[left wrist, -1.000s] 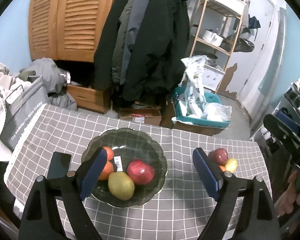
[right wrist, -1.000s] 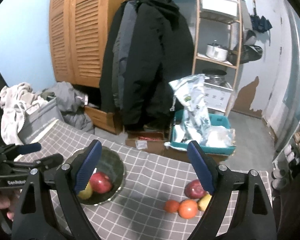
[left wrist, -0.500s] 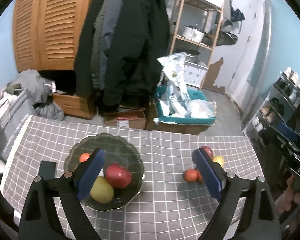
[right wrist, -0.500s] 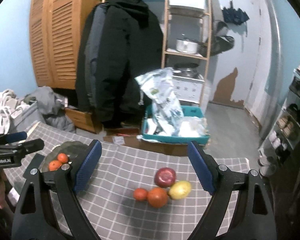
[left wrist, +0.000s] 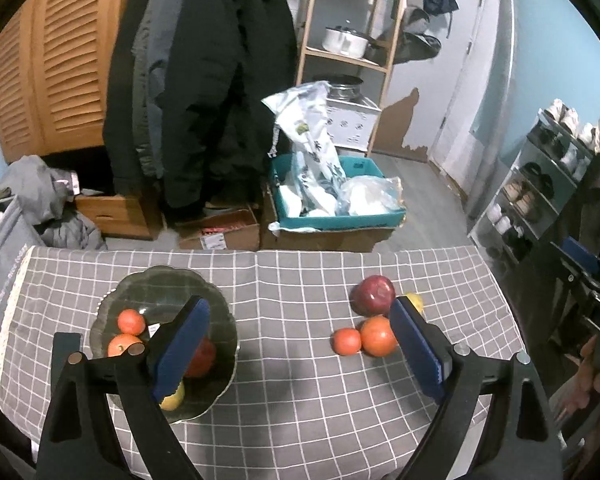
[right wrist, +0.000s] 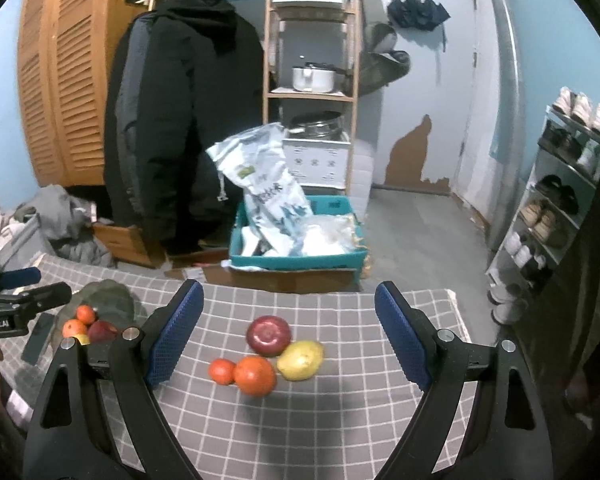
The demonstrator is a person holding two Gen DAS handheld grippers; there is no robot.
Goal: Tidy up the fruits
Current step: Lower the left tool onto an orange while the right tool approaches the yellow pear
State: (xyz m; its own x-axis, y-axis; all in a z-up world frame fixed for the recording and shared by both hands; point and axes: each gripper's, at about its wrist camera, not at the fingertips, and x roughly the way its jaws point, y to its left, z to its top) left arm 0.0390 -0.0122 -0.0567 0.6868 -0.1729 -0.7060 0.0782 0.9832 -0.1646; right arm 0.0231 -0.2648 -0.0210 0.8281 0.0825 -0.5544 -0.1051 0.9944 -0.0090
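The right gripper (right wrist: 288,336) hangs above the grey checked tablecloth (right wrist: 340,420) with its jaws spread wide and nothing between them. Straight ahead of it, framed between its blue pads (right wrist: 400,340), lies a tight cluster of four loose fruits. The red apple (right wrist: 269,335) is the farthest from the gripper. The yellow pear (right wrist: 301,360) touches it on the side of the right pad. The large orange (right wrist: 255,375) is nearest the gripper and touches both the apple and the pear. The small mandarin (right wrist: 221,371) sits against the orange on the side of the left pad.

The left gripper (left wrist: 298,354) is likewise wide open and empty, held over the cloth. Its left pad partly covers the dark glass bowl (left wrist: 140,292), which holds two orange fruits (left wrist: 131,322), a red apple and a yellow fruit (left wrist: 174,398), the last two half hidden behind the pad. The loose cluster lies just inside its right pad, which hides most of the pear. In the right wrist view the bowl shows off beyond the left pad, well apart from the cluster, with a dark phone (right wrist: 38,338) lying beside it.

Past the far table edge, ahead of both grippers, stand a teal crate (right wrist: 300,258) of bags, a dark coat (right wrist: 180,120), a wooden shelf (right wrist: 312,92) with a pot, and a louvred wardrobe (right wrist: 68,92).
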